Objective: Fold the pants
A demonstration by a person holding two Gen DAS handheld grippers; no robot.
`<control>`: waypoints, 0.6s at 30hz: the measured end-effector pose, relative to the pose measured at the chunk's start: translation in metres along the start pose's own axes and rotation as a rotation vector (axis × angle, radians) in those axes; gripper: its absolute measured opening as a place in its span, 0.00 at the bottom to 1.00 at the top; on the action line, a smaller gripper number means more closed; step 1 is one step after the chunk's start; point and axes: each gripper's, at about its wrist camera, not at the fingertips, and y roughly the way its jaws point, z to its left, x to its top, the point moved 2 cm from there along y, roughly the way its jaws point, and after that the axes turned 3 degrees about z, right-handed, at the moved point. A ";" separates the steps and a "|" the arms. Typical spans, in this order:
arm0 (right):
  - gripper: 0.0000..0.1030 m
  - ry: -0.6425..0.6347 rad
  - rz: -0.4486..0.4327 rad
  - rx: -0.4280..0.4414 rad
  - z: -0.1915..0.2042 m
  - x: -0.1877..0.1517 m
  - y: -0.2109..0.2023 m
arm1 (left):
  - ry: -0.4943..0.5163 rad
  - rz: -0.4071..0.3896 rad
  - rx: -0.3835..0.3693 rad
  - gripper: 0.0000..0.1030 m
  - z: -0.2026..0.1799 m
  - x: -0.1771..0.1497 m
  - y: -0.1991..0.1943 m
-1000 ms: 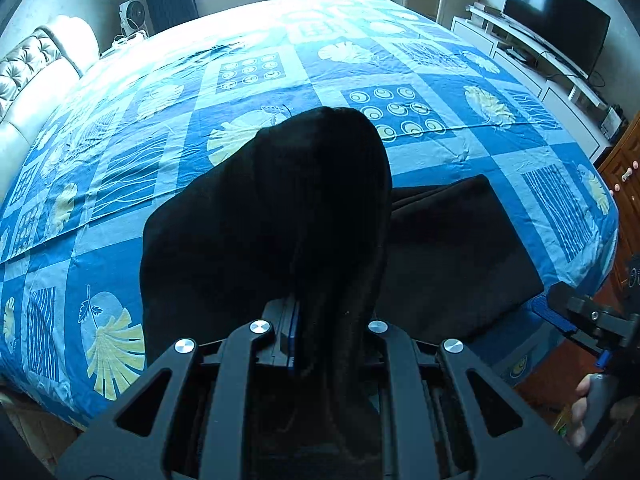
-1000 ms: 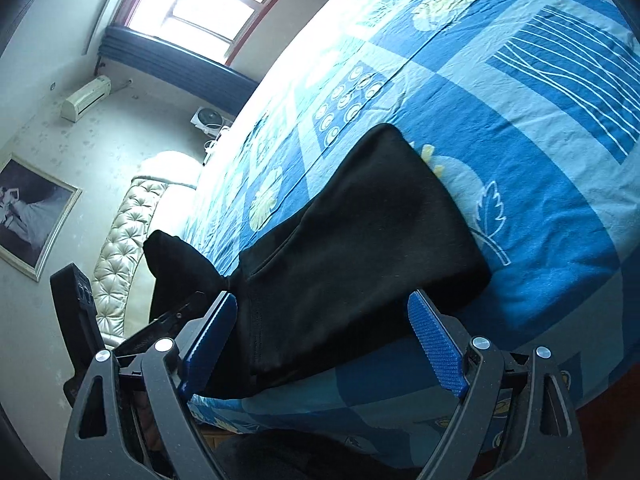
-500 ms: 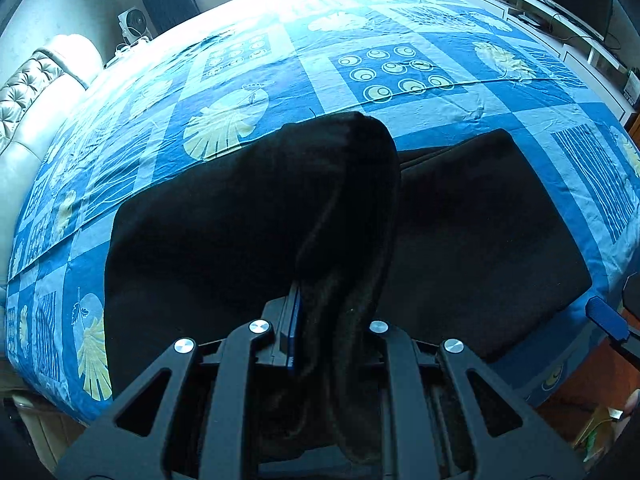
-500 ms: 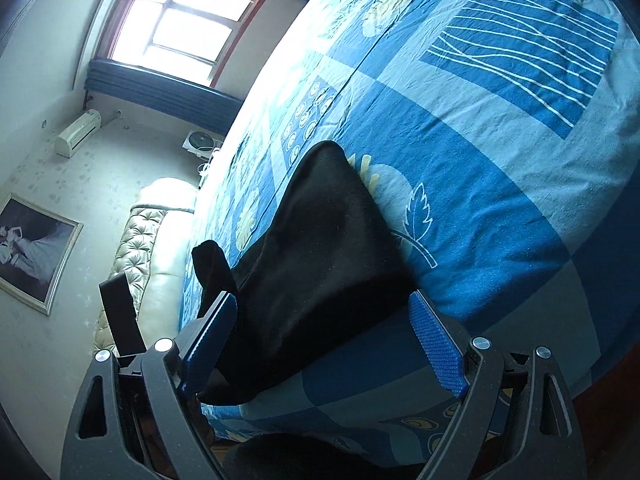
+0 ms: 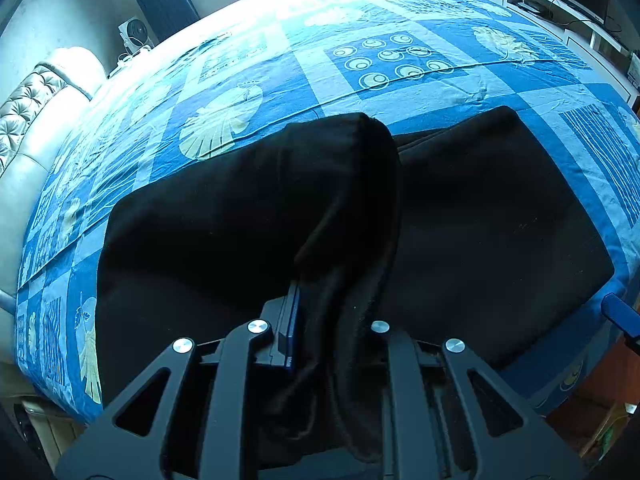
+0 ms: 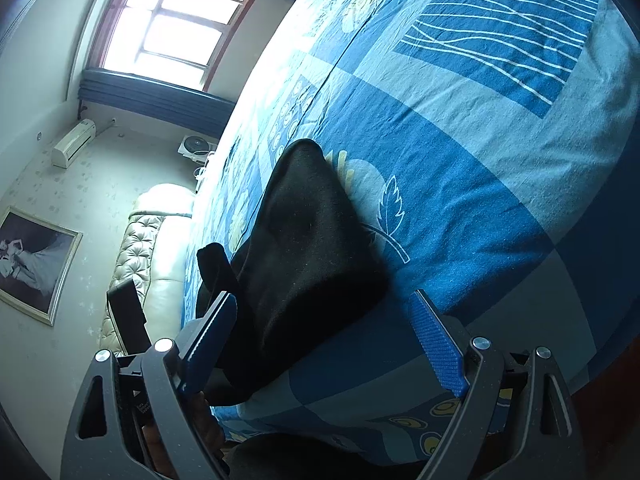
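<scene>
Pants (image 5: 480,208), black ones, lie spread along the near edge of the bed (image 5: 400,60), on its blue patterned cover with leaves, rings and stripes. My left claw (image 5: 332,320) is pressed together on a bunched fold of that same dark cloth; the fabric rises out from between its jaws and arches forward in a hump over the flat part of the garment. One blue pad (image 5: 292,320) shows at the left of the pinch, the other is buried in the cloth.

My right claw (image 6: 324,344) is spread wide and holds nothing. Its two blue pads (image 6: 436,348) stand well apart at the side edge of the mattress, with the end of the pants lying beyond and between them, not touched as far as I can tell. In this view the lifted fold sticks up at the far left of the garment.

Beyond the bed I see a pale tufted headboard (image 5: 24,120), a window (image 6: 172,28) with dark curtains and a framed picture (image 6: 32,260) on the wall.
</scene>
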 end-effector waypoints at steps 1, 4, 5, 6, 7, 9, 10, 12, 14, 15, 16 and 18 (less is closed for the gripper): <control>0.84 0.000 -0.001 -0.002 0.000 0.000 0.000 | 0.001 0.000 0.001 0.15 0.000 0.000 0.000; 0.84 -0.004 -0.002 -0.008 0.003 0.000 -0.002 | 0.005 -0.003 -0.001 0.17 -0.001 0.000 0.000; 0.84 -0.007 -0.003 -0.012 0.004 0.000 -0.003 | 0.009 -0.006 -0.010 0.20 -0.002 0.000 0.000; 0.84 -0.011 -0.005 -0.015 0.006 0.000 -0.004 | 0.015 -0.010 -0.021 0.23 -0.003 0.000 -0.002; 0.84 -0.015 -0.006 -0.017 0.008 0.000 -0.005 | 0.017 -0.017 -0.031 0.31 -0.004 -0.001 -0.004; 0.84 -0.020 -0.009 -0.022 0.012 0.000 -0.007 | 0.009 -0.030 -0.095 0.53 -0.005 -0.003 -0.013; 0.84 -0.025 -0.013 -0.023 0.014 0.000 -0.009 | 0.000 -0.042 -0.133 0.66 -0.005 -0.005 -0.019; 0.84 -0.041 -0.020 -0.026 0.020 0.001 -0.012 | -0.006 -0.077 -0.191 0.69 -0.003 -0.011 -0.037; 0.84 -0.061 -0.021 -0.020 0.030 0.001 -0.014 | -0.002 -0.116 -0.244 0.82 0.002 -0.020 -0.058; 0.84 -0.072 -0.020 -0.014 0.035 0.001 -0.014 | -0.010 -0.143 -0.268 0.87 0.010 -0.025 -0.069; 0.84 -0.084 -0.013 -0.003 0.041 0.000 -0.013 | -0.026 -0.175 -0.291 0.90 0.020 -0.030 -0.079; 0.84 -0.108 0.021 0.030 0.053 0.000 -0.005 | -0.069 -0.216 -0.309 0.94 0.045 -0.039 -0.092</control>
